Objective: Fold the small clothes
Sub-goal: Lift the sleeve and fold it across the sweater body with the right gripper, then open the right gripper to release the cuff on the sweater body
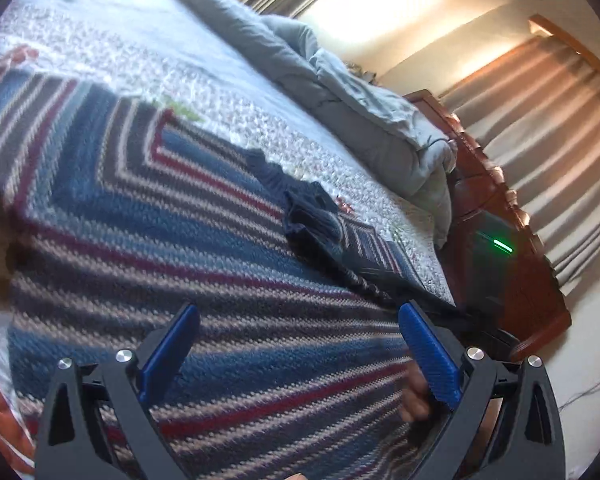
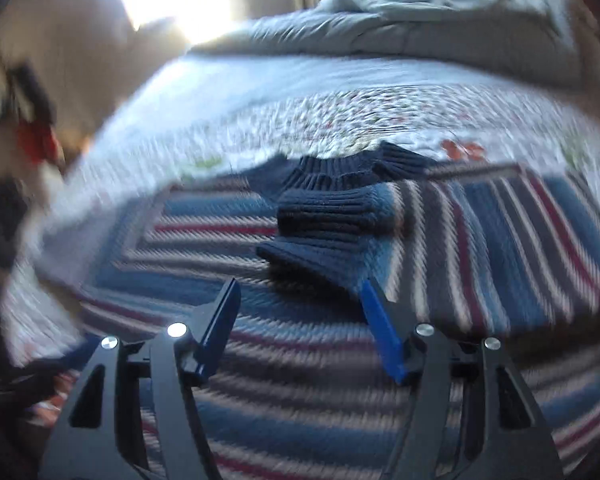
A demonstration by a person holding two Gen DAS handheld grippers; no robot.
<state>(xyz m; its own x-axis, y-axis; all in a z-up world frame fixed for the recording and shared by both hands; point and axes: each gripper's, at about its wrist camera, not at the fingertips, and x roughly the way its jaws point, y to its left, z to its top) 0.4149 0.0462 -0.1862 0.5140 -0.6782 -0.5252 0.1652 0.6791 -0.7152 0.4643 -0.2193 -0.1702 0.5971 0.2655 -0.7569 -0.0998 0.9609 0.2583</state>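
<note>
The right tongs [image 2: 298,300] stood wide and empty low over the striped crocheted blanket [image 2: 308,380], their right blue pad almost touching the near edge of the navy ribbed knit garment [image 2: 332,216]. The garment lay on that blanket just ahead and slightly right of the tongs' centreline, bunched into folds, its ribbed bands running left to right across the view; what kind of garment it was could not be told. The left tongs [image 1: 298,332] were likewise spread wide with nothing between them, and from there the navy ribbed knit garment [image 1: 312,216] sat ahead and farther off, stretched away up-left, so the right hand appeared the nearer for a first grasp. Beyond the garment lay the floral quilt [image 2: 340,116], then the rumpled grey comforter [image 2: 440,28] at the far edge of the bed. No brand, label or writing was legible; motion blur softened both views.
</note>
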